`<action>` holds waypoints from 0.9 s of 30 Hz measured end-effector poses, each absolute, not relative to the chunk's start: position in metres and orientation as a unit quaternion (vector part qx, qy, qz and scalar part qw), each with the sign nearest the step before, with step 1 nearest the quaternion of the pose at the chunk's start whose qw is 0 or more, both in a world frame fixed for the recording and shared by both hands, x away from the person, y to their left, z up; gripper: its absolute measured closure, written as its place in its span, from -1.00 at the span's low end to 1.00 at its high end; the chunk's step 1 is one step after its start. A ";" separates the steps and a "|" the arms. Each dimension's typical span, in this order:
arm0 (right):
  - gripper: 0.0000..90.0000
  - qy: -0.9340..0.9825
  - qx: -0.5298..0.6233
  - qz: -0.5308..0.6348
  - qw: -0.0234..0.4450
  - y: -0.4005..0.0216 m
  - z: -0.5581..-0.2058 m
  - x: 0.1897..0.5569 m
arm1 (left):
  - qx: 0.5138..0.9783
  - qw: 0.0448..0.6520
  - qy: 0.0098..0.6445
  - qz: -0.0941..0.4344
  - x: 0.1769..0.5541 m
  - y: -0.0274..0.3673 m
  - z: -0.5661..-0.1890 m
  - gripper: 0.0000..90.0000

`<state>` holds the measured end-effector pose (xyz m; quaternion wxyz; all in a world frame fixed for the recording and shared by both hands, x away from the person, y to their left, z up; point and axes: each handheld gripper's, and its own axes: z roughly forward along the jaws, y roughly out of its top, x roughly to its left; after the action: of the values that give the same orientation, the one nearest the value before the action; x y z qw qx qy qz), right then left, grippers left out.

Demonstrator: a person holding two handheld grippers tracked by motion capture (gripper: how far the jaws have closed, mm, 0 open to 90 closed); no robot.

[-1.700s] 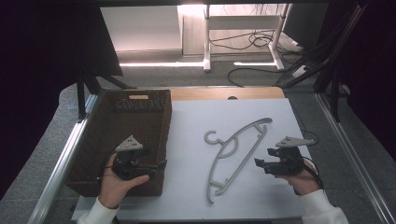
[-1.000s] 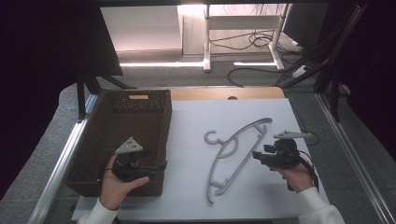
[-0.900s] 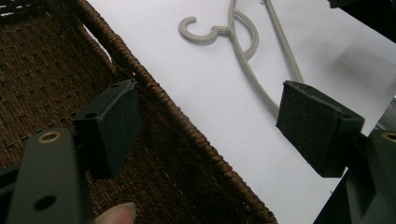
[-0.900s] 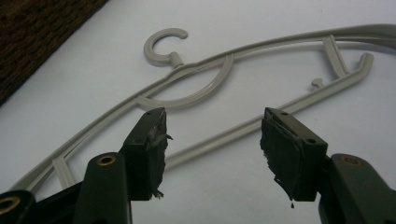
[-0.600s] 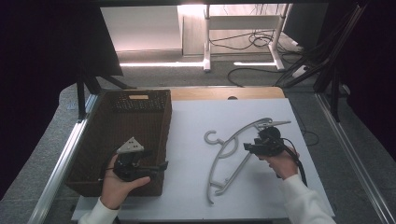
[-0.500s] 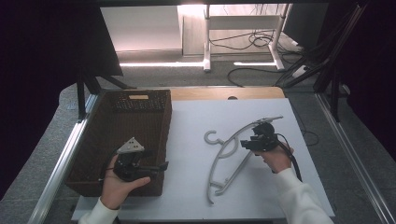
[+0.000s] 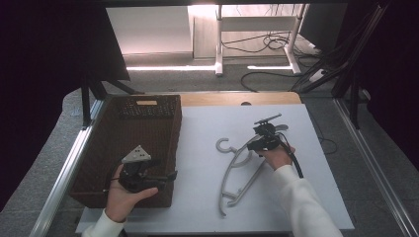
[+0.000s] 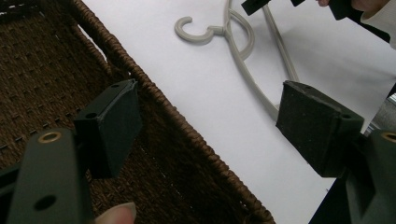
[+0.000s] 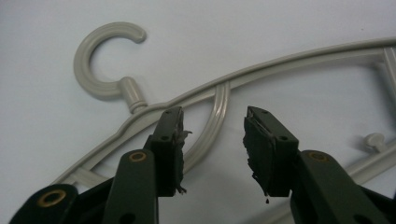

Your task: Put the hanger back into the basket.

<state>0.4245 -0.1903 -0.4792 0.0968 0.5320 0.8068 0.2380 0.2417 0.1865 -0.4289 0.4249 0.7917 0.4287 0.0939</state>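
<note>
A grey plastic hanger (image 7: 242, 170) lies flat on the white table top (image 7: 202, 128), its hook (image 9: 105, 60) pointing left. My right gripper (image 7: 257, 142) hovers just over the hanger's middle near the hook, open, its jaws (image 9: 212, 140) straddling the curved inner brace without touching it. My left gripper (image 7: 165, 176) is held over the near right corner of the brown wicker basket (image 7: 123, 143), open and empty, with the basket rim (image 8: 187, 126) running between its pads. The hanger (image 8: 243, 51) and the other gripper show farther off in the left gripper view.
The basket takes up the table's left side and looks empty. Metal rails (image 7: 69, 168) run along both table sides. Beyond the far edge are a desk frame and cables (image 7: 276, 44) on the floor.
My right gripper has moved left and forward from the table's right side to above the hanger's middle. The left gripper has stayed over the basket.
</note>
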 end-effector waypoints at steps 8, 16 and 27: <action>0.37 0.799 0.550 0.226 0.086 -0.187 -0.490 0.432 | 0.791 0.425 0.429 0.094 0.242 0.188 -0.430 -0.51; 0.49 0.802 0.554 0.203 0.091 -0.181 -0.497 0.436 | 0.792 0.425 0.429 0.093 0.243 0.188 -0.430 -0.51; 0.67 0.799 0.566 0.178 0.104 -0.171 -0.498 0.438 | 0.792 0.425 0.428 0.093 0.243 0.188 -0.430 -0.51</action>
<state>0.4382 -0.1709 -0.4982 0.1039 0.5656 0.7985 0.1779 0.2430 0.1876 -0.4303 0.4247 0.7920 0.4285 0.0932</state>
